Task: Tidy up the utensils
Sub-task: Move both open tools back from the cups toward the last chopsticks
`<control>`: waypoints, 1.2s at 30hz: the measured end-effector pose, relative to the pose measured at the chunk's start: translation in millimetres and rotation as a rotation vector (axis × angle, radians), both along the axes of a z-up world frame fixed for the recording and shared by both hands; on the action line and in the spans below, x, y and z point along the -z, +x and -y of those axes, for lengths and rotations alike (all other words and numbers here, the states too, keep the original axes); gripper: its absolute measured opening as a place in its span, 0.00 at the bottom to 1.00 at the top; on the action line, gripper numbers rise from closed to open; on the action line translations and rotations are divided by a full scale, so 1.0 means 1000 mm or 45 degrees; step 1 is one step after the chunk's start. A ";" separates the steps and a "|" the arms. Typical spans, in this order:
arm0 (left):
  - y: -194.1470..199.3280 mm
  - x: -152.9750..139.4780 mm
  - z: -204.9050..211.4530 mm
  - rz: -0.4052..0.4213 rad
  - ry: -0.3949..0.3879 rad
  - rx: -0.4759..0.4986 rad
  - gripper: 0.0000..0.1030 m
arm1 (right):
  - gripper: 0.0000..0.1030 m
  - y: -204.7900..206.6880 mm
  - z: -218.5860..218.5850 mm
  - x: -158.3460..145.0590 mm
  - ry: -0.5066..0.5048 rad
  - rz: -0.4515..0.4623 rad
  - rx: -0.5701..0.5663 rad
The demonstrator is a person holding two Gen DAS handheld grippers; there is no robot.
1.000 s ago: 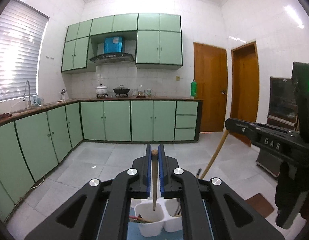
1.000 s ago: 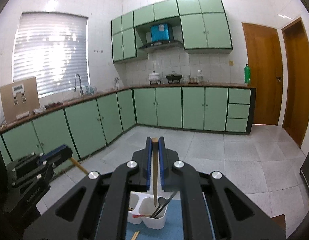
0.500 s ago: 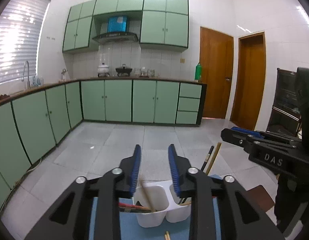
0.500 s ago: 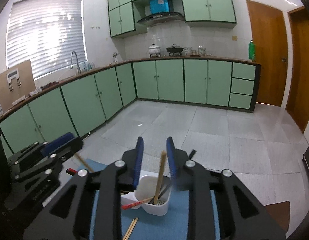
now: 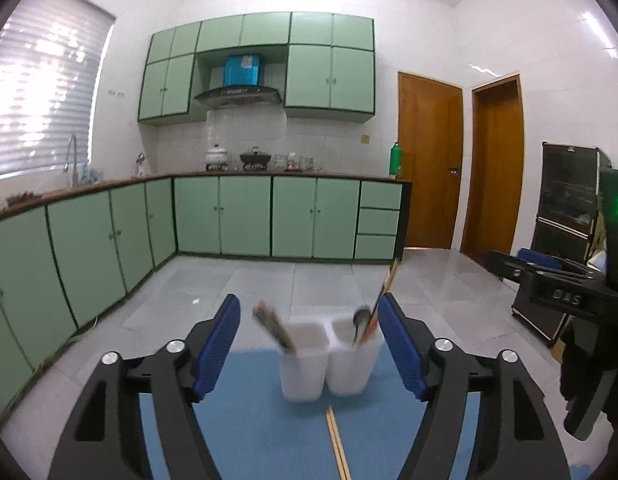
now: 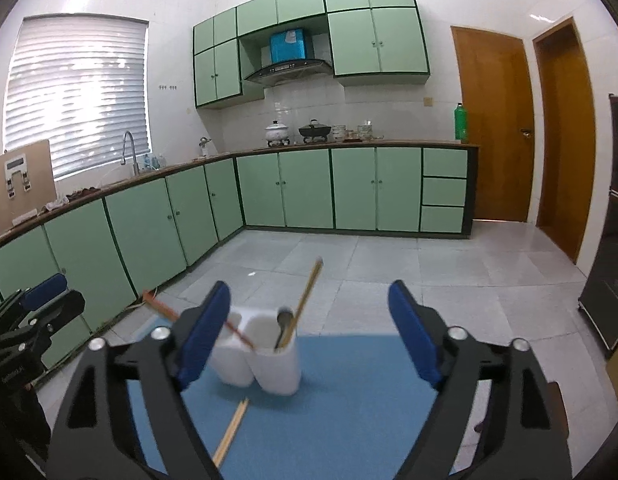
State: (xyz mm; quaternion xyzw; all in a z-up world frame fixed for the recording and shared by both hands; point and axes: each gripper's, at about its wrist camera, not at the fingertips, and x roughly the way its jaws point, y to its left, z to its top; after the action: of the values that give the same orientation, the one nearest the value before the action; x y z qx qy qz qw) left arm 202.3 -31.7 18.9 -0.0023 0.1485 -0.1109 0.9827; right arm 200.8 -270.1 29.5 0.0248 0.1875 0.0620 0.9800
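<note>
Left gripper (image 5: 309, 344): jaws opening, nothing pinched between blue pads (image 5: 215, 344). Right gripper (image 6: 309, 336): jaws opening too, holding nothing. Just ahead, on a blue mat (image 5: 269, 440), a pair of loose chopsticks (image 5: 336, 440). Past those, a white two-cup holder (image 5: 327, 364): chopsticks (image 5: 275, 328) in the left cup, a spoon (image 5: 361, 316) and a long chopstick (image 6: 307, 300) in the right cup. "DAS" readable on the right gripper's side (image 5: 565, 298). Far off, green cabinets (image 5: 245, 220) and a green bottle (image 5: 395, 159).

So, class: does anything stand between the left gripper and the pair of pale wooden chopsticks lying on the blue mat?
Nothing visible does. The pair of pale wooden chopsticks lies on the blue mat before the opening, empty left gripper.
</note>
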 end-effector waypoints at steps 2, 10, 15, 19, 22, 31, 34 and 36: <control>-0.013 0.016 -0.005 -0.025 0.015 -0.031 0.72 | 0.86 -0.018 0.002 0.017 0.009 -0.028 0.004; -0.039 0.093 -0.025 -0.250 0.025 -0.096 0.74 | 0.87 -0.059 -0.009 0.086 0.014 -0.210 0.018; -0.048 0.139 -0.032 -0.390 0.060 -0.120 0.74 | 0.87 -0.080 -0.030 0.130 -0.001 -0.324 0.013; -0.052 0.162 -0.035 -0.476 0.076 -0.132 0.74 | 0.87 -0.089 -0.049 0.153 -0.006 -0.398 -0.014; -0.053 0.173 -0.041 -0.532 0.089 -0.153 0.74 | 0.87 -0.093 -0.060 0.164 -0.018 -0.431 -0.028; -0.057 0.189 -0.056 -0.615 0.126 -0.226 0.75 | 0.87 -0.094 -0.084 0.189 -0.043 -0.551 -0.067; -0.058 0.193 -0.059 -0.627 0.129 -0.233 0.76 | 0.87 -0.094 -0.092 0.197 -0.057 -0.607 -0.089; -0.058 0.194 -0.061 -0.634 0.128 -0.237 0.76 | 0.87 -0.094 -0.098 0.201 -0.070 -0.637 -0.098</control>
State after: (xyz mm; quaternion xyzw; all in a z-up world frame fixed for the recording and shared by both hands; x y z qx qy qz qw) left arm 144.0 28.9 -174.9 0.0056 0.3899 -0.0086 0.9208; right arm 106.7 -172.4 -171.8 0.0053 0.4267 0.0862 0.9002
